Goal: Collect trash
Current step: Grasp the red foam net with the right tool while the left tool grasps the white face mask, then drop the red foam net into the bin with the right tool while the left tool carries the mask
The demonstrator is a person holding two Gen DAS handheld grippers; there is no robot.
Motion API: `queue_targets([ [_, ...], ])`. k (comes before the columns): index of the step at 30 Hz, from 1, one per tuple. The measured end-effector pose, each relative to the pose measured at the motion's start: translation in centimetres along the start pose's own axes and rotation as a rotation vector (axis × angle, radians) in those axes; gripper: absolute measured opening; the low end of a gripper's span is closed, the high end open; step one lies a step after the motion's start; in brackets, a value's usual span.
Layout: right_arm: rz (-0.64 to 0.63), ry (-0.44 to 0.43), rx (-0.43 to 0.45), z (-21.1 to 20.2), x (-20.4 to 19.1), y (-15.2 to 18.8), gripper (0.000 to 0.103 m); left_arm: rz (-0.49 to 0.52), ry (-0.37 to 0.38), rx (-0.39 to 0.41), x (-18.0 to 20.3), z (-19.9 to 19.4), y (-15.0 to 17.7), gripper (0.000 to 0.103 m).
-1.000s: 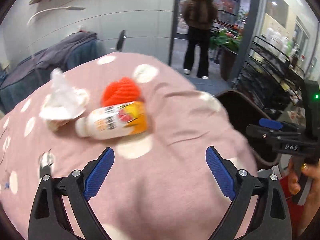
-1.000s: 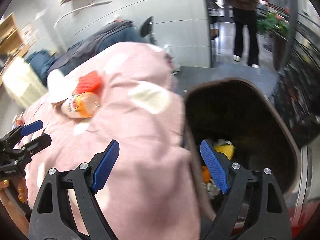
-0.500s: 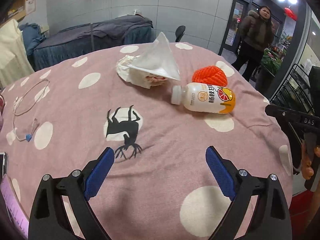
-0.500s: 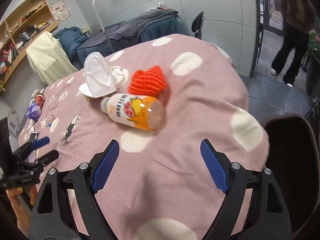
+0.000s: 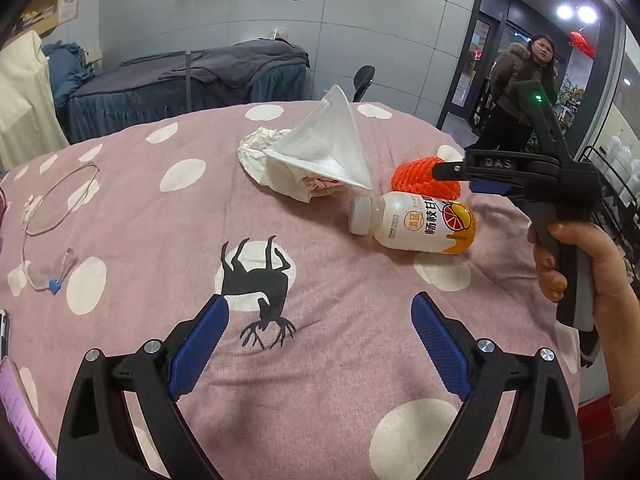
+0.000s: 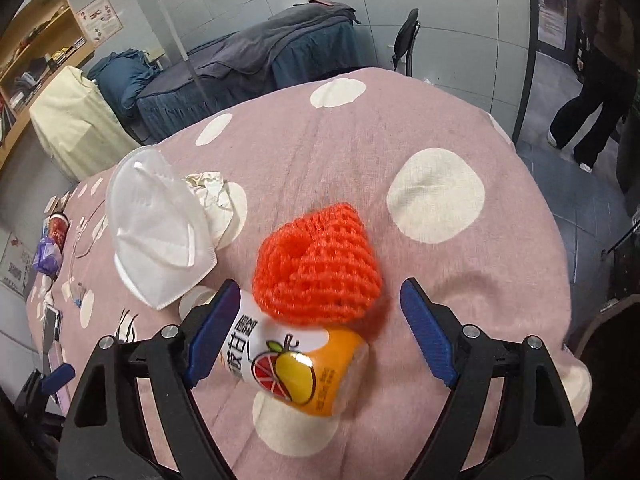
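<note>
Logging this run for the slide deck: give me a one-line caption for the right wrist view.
Open right gripper poised over a drink bottle and orange foam net on a pink polka-dot cloth.

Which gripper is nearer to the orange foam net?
Right. The right gripper hovers open just before the orange foam net; the left gripper stays well back, over the deer print.

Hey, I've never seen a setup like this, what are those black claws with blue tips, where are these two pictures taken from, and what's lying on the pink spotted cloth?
No robot here: a person holds a hand-operated gripper in each hand, with a camera on each looking along its fingers. One picture is from the left gripper, the other from the right gripper. Both are open and hold nothing. On the pink tablecloth lie a juice bottle on its side, an orange foam net, a white face mask, crumpled paper and a cable.
</note>
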State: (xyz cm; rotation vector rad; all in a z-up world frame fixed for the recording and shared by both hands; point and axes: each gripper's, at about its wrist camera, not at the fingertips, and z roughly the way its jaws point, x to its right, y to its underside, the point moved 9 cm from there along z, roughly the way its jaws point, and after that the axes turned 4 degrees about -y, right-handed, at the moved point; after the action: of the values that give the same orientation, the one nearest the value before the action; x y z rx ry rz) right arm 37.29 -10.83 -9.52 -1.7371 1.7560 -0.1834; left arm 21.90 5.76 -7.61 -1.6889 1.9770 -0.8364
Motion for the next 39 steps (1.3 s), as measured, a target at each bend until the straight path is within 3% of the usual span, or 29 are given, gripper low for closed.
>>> queue_targets([
  [6,0.022,0.017,-0.07,3.5,0.5,-0.6,0.056,0.013,-0.002,-0.01,0.2,1.0,-0.3,0.089],
  [7,0.021,0.016,-0.074,3.7,0.5,-0.6,0.045,0.014,-0.003,-0.011,0.2,1.2,-0.4,0.089],
  [11,0.037,-0.022,-0.066,3.3,0.6,-0.6,0.028,0.009,0.011,-0.022,0.5,2.0,-1.1,0.075],
  [19,0.029,-0.065,0.049,-2.7,0.2,-0.7,0.027,0.021,0.047,-0.002,2.7,3.8,-6.2,0.068],
  [28,-0.047,-0.044,0.122,-8.9,0.1,2.7,0.027,0.056,-0.035,-0.043,4.0,9.6,-10.8,0.056],
  [30,-0.044,-0.044,0.122,-9.7,0.7,3.4,0.027,0.066,-0.049,-0.057,4.2,10.6,-11.2,0.05],
  [35,-0.046,-0.016,0.129,-10.8,2.1,5.0,0.027,0.046,-0.045,-0.108,4.4,12.3,-10.5,0.013],
  [37,-0.034,-0.016,0.136,-11.3,2.7,5.5,0.027,0.038,-0.042,-0.098,4.4,12.1,-10.3,0.004],
  [39,-0.02,-0.018,0.144,-11.8,3.2,5.9,0.027,0.034,-0.035,-0.07,4.7,11.1,-10.2,0.004],
])
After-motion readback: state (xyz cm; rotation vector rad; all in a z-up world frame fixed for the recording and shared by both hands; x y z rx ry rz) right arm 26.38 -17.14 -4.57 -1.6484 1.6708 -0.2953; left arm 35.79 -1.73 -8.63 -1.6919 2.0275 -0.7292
